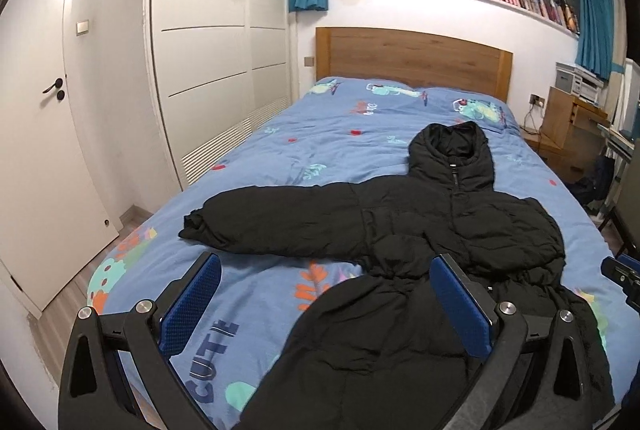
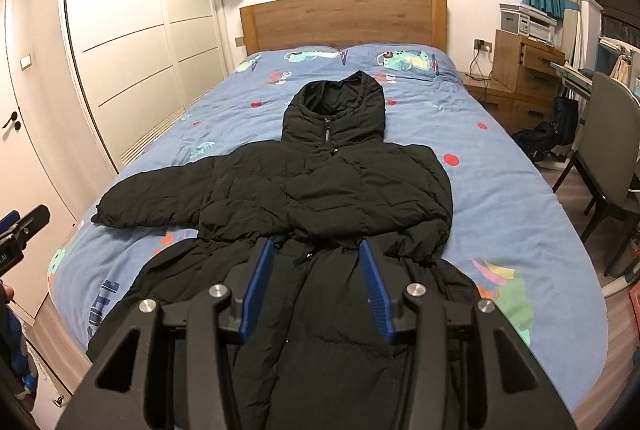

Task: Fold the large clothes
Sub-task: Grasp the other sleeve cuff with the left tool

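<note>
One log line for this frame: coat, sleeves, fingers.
coat: flat on bed | left-side sleeve: spread | other: folded in | left gripper, right gripper: open, empty

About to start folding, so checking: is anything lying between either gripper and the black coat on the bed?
Nothing visible. The black coat lies spread on the bed, with the open left gripper and right gripper above its lower half.

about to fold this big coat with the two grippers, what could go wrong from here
1. The black puffer coat has one sleeve spread out to the left and the other already folded across the chest; folding on without bringing it in would likely leave a lopsided bundle.
2. The hem hangs over the foot of the bed, so it may slide off.
3. Both the left gripper and the right gripper are open above thick padding; a shallow pinch could slip.
</note>
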A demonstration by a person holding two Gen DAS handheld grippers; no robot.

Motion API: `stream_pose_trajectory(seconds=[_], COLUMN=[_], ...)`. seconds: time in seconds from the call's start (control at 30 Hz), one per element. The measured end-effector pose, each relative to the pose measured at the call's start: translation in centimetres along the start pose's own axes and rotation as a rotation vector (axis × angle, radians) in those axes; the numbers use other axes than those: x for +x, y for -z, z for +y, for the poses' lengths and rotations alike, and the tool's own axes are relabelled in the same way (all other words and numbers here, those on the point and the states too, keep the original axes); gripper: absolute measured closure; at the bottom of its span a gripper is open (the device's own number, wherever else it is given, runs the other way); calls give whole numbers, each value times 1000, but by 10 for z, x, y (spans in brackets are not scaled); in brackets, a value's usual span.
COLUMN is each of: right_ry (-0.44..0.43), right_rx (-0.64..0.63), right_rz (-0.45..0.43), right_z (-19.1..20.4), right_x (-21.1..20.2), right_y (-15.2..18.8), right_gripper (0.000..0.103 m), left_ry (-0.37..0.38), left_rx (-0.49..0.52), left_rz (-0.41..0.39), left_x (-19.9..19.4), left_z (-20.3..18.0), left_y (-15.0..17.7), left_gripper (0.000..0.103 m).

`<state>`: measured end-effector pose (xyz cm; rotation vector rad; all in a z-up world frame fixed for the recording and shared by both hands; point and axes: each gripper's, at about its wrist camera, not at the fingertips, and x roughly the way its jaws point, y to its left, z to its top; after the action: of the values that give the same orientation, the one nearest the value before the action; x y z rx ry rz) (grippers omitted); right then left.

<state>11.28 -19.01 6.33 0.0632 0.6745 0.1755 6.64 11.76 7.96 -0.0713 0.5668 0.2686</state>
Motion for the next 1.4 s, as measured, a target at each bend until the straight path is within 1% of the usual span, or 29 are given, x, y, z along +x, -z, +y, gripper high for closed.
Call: stream_pose_trajectory(seconds=[0.17, 0.33, 0.43, 0.5, 0.57, 0.67, 0.73, 0.83, 0.93, 1.03, 1.1, 1.13, 1.17, 1.2, 1.27, 1.3, 1.4], right_ry=[-2, 2, 3, 3, 4, 15, 24, 35, 55, 71, 82, 88, 89, 91, 92, 91, 86], right_rx=[-9, -3, -1, -4, -8, -17, -18, -16, -11, -5, -7, -8, -8, -6, -6, -6, -9], right_rz=[28, 63, 93, 106, 121, 147, 162, 177, 186, 192, 197, 199, 199, 199, 196, 195, 188], right_z=[5, 10, 17, 21, 25, 28, 29, 29, 27, 24, 23, 23, 22, 22, 22, 23, 24], right_x=[20, 47, 68, 78, 89, 106, 116, 126, 136, 141, 144, 144, 144, 144, 143, 142, 135], right_y=[-2, -4, -6, -7, -8, -10, -10, -13, -16, -17, -17, -17, -17, -17, -17, -17, -17], right_gripper=[59, 59, 59, 59, 59, 59, 59, 59, 59, 59, 59, 59, 59, 59, 59, 59, 59], left_ry=[-20, -12, 1, 32, 51, 97, 130, 157, 167, 174, 190, 200, 213, 217, 238, 238, 233], left_rx=[-33, -100, -185, -265, -332, -439, -492, -548, -616, -689, -729, -742, -752, -757, -768, -763, -727], left_rz=[51, 146, 220, 271, 310, 362, 380, 400, 429, 452, 455, 451, 449, 447, 443, 439, 418], left_x=[35, 86, 126, 156, 182, 228, 252, 283, 316, 340, 347, 349, 350, 351, 349, 347, 336], left_z=[34, 95, 137, 168, 192, 224, 235, 245, 254, 260, 262, 262, 262, 264, 264, 263, 257], left_y=[-1, 5, 11, 17, 23, 31, 33, 34, 35, 39, 41, 41, 40, 39, 37, 34, 23], left_gripper=[1, 1, 1, 1, 1, 1, 2, 3, 6, 17, 29, 34, 48, 65, 82, 86, 89])
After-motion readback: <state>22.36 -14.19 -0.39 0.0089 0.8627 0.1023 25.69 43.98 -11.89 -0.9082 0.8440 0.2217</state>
